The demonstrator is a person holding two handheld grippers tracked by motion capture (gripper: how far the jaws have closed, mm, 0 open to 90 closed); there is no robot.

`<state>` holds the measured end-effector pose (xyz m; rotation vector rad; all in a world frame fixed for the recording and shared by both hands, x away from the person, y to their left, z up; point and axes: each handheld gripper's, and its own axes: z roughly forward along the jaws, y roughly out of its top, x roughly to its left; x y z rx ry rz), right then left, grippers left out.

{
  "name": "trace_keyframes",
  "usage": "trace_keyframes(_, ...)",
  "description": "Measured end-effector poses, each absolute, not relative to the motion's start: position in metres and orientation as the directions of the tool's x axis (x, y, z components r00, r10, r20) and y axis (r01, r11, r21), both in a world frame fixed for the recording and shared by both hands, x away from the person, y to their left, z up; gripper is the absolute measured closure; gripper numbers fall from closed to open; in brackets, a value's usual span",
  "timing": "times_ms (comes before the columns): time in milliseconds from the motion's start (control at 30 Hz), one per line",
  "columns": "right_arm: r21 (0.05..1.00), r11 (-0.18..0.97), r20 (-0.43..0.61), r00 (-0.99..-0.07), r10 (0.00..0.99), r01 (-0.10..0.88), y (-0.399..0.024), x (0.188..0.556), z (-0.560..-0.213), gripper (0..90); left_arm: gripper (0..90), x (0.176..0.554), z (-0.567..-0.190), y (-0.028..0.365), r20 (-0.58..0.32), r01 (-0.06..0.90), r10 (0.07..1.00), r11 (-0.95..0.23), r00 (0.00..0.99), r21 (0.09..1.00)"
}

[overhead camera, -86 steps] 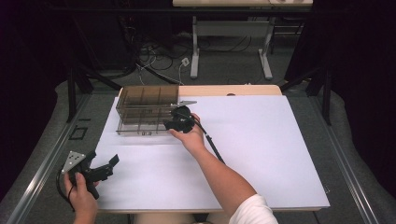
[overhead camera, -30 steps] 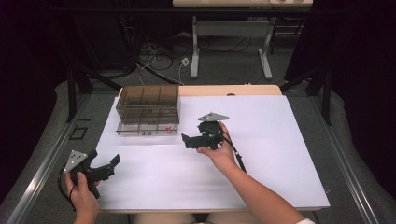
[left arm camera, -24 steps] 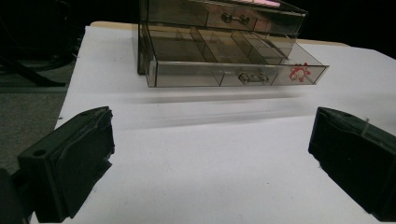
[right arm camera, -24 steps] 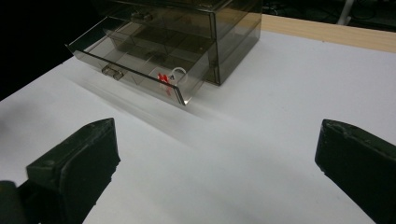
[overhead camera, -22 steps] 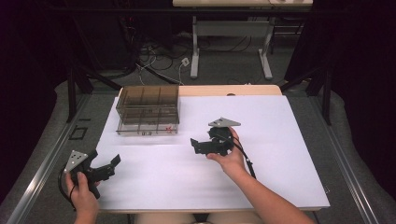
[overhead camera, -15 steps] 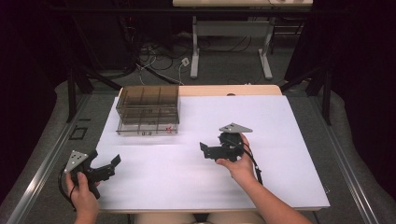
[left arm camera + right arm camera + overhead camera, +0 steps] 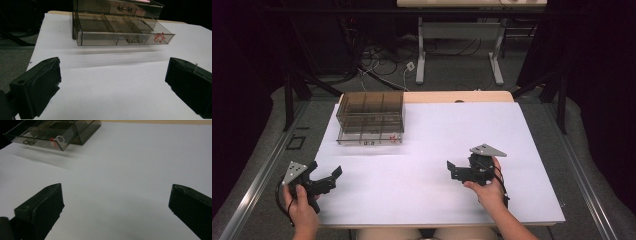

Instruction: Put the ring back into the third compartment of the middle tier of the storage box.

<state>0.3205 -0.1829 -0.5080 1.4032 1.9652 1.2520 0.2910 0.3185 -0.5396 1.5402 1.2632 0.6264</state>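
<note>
— Pulled back from drawer box [image 7: 371, 118] toward near right: right gripper [image 7: 454, 171], jaws apart, empty. Box far left on surface [image 7: 437, 130], bottom drawer out.

— Left gripper [image 7: 332, 176] gaping too, near left. Risk: snagging that protruding drawer on return.

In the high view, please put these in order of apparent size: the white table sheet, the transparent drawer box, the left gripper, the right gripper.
1. White table sheet, clearly largest.
2. Transparent drawer box.
3. Left gripper and right gripper: they look about alike, so I do not rank them.

Both tongs [image 7: 323, 176] [image 7: 452, 170] agape (hands low)
</note>
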Motion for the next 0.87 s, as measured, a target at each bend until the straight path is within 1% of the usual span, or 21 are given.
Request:
trace_keyframes(233,0.853,0.068,0.140,-0.352,0.925,0.517,-0.208,0.310,-0.513,0.0,0.3,0.291,-0.540,0.317,-0.195,0.413,0.927,0.048,0.321,0.909)
trace_keyframes(400,0.843,0.050,0.142,-0.311,0.940,0.536,-0.225,0.306,-0.520,0.0,0.3,0.292,-0.541,0.316,-0.197,0.412,0.927,0.052,0.319,0.910)
trace_keyframes(533,0.830,0.026,0.155,-0.276,0.949,0.557,-0.234,0.305,-0.522,0.0,0.3,0.292,-0.541,0.315,-0.195,0.412,0.927,0.049,0.321,0.910)
trace_keyframes(567,0.837,0.034,0.140,-0.273,0.952,0.547,-0.236,0.306,-0.523,0.0,0.3,0.292,-0.541,0.315,-0.196,0.412,0.927,0.049,0.321,0.910)
trace_keyframes(733,0.841,0.024,0.135,-0.252,0.958,0.541,-0.246,0.301,-0.525,0.0,0.2,0.293,-0.541,0.315,-0.198,0.420,0.927,0.049,0.319,0.906)
trace_keyframes(867,0.839,0.008,0.132,-0.218,0.967,0.545,-0.252,0.300,-0.527,0.0,0.3,0.293,-0.541,0.316,-0.196,0.422,0.926,0.044,0.323,0.905)
